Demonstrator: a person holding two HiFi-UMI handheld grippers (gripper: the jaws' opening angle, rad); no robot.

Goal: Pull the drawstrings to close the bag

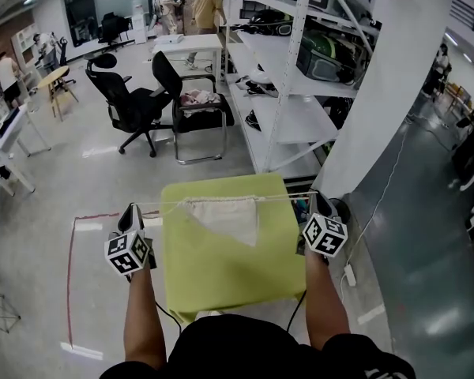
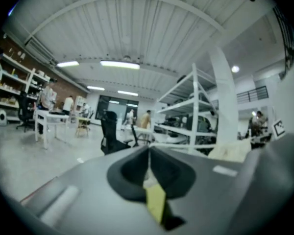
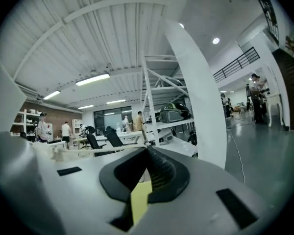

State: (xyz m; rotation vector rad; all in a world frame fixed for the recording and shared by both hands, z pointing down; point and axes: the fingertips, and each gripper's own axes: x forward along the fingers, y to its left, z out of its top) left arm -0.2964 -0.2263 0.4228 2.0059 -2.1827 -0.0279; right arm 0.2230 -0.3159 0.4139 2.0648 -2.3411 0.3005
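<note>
**A:** The left gripper (image 1: pixel 132 212) has its fingers pinched shut on the thin white left drawstring (image 1: pixel 162 206). The cream cloth bag (image 1: pixel 225 215) lies at the far edge of the lime-green square bench (image 1: pixel 221 279).

**B:** The right gripper (image 1: pixel 316 204) has its fingers clamped on the right drawstring (image 1: pixel 284 197). Both cords look taut, so a harder or uneven tug could slip one free or drag the bag off.

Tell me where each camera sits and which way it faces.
Head view: on the person's head, facing steeply down at the bag on the green table; forearms, left tongs and right tongs show.
Left gripper view: rides the left tongs, looking past tips shut on the drawstring.
Right gripper view: rides the right tongs, likewise facing forward.
Both gripper views share the bag and white shelves.
</note>
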